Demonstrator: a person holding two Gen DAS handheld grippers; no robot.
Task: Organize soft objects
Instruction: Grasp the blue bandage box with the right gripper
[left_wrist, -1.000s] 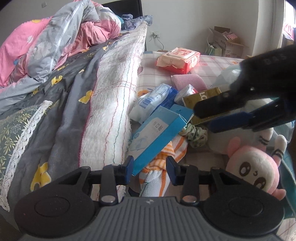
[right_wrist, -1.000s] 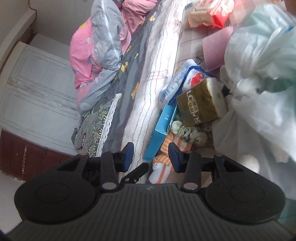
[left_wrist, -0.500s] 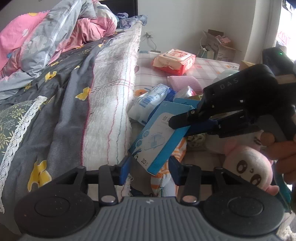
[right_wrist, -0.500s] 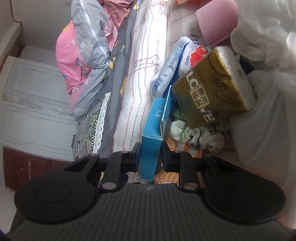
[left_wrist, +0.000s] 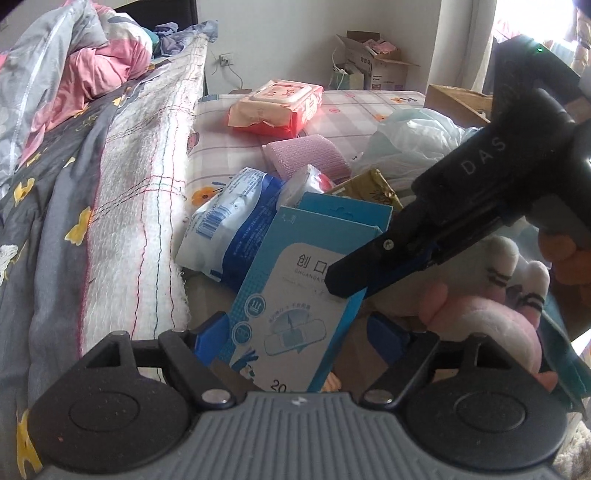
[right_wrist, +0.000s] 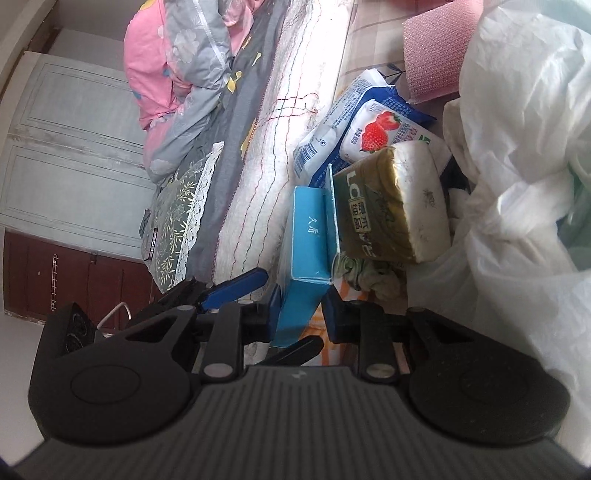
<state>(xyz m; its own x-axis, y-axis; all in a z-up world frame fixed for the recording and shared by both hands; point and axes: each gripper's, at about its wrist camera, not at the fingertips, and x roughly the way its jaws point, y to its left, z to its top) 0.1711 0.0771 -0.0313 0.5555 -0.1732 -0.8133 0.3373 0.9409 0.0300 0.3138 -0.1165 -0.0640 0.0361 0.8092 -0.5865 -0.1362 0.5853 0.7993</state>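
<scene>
A blue band-aid box stands tilted in a pile on the bed. My right gripper is shut on the blue box, one finger on each side; it shows from the side in the left wrist view. My left gripper is open, its fingers on either side of the box's lower end, not pressing it. A pink plush toy lies to the right. A striped orange cloth lies under the box.
A blue-white tissue pack, a strawberry pack, a gold tissue pack, a pink sponge, a red wipes pack and a white plastic bag crowd the bed. A folded quilt lies left.
My right gripper came down onto the blue box and shut on it. The box now stands lifted closer between my left fingers, and my left gripper has moved forward.
</scene>
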